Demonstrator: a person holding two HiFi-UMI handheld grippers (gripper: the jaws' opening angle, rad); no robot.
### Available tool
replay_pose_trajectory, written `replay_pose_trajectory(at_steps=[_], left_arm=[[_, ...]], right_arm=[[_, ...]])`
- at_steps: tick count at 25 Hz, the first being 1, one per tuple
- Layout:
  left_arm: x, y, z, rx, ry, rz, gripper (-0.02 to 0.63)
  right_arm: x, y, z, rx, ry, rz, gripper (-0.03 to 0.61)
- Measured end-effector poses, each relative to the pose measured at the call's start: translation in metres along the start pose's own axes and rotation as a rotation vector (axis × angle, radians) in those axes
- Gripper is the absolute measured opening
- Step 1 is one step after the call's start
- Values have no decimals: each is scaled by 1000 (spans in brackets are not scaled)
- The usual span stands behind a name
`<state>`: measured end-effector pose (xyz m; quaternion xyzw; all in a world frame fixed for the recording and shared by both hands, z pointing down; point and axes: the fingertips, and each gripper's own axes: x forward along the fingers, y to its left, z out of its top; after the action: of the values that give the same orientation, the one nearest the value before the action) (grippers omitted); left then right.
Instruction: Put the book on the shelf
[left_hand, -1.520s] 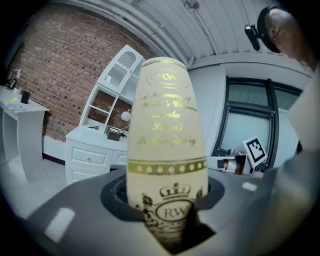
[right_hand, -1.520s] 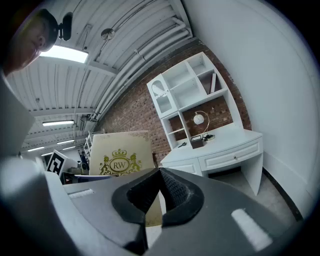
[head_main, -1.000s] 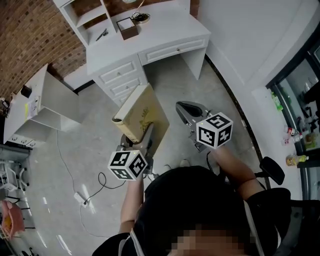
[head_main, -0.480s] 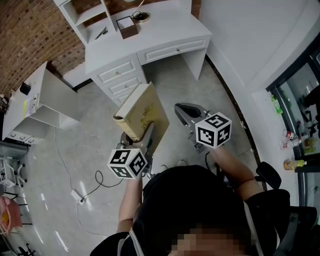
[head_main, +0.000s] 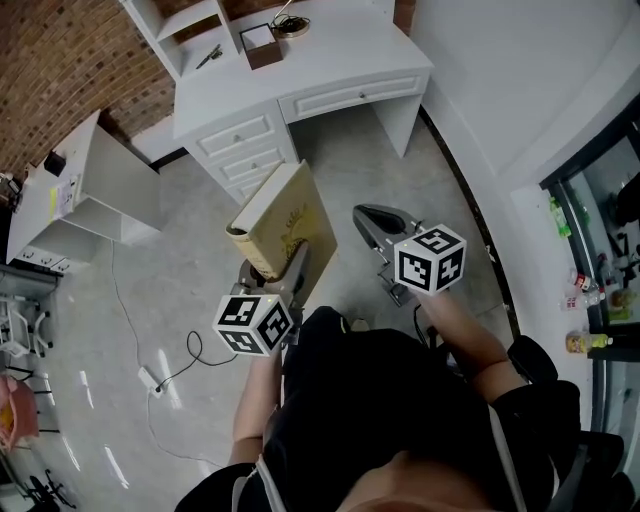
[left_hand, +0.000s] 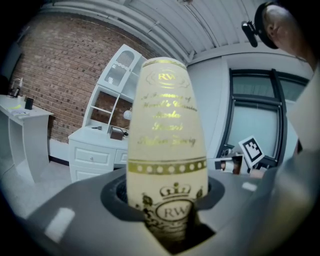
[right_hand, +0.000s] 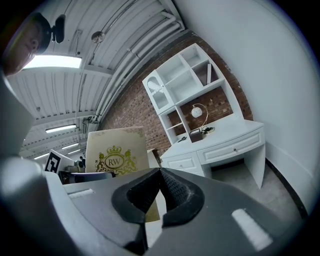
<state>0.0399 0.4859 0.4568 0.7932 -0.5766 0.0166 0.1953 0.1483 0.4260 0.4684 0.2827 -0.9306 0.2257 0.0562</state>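
Observation:
A thick cream book (head_main: 285, 225) with gold lettering stands upright in my left gripper (head_main: 272, 277), whose jaws are shut on its lower end. In the left gripper view the book's spine (left_hand: 166, 150) fills the middle, wedged between the jaws. My right gripper (head_main: 378, 226) is shut and empty, held to the right of the book; its view shows the book's cover (right_hand: 116, 157) at left. The white desk (head_main: 300, 70) with its shelf unit (right_hand: 187, 85) stands ahead against the brick wall.
On the desk sit a small brown box (head_main: 261, 45), a lamp base (head_main: 291, 25) and a pen (head_main: 208, 57). A white side table (head_main: 75, 195) stands left. A cable with a power strip (head_main: 150, 378) lies on the floor. A glass door (head_main: 600, 200) is at right.
The desk has slid a little up and to the right in the head view as the head shifted. The book and both grippers keep nearly the same place.

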Motion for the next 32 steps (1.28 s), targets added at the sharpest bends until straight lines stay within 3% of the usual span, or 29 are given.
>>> replay_pose_trajectory(at_steps=[6, 18, 32], left_arm=[[19, 17, 5, -11, -3, 16, 221], [91, 64, 35, -26, 17, -47, 221], [145, 115, 60, -30, 20, -41, 221]], right_arm=[[13, -21, 1, 7, 9, -35, -5], [74, -63, 40, -7, 25, -88, -5], [144, -86, 66, 0, 30, -56, -5]])
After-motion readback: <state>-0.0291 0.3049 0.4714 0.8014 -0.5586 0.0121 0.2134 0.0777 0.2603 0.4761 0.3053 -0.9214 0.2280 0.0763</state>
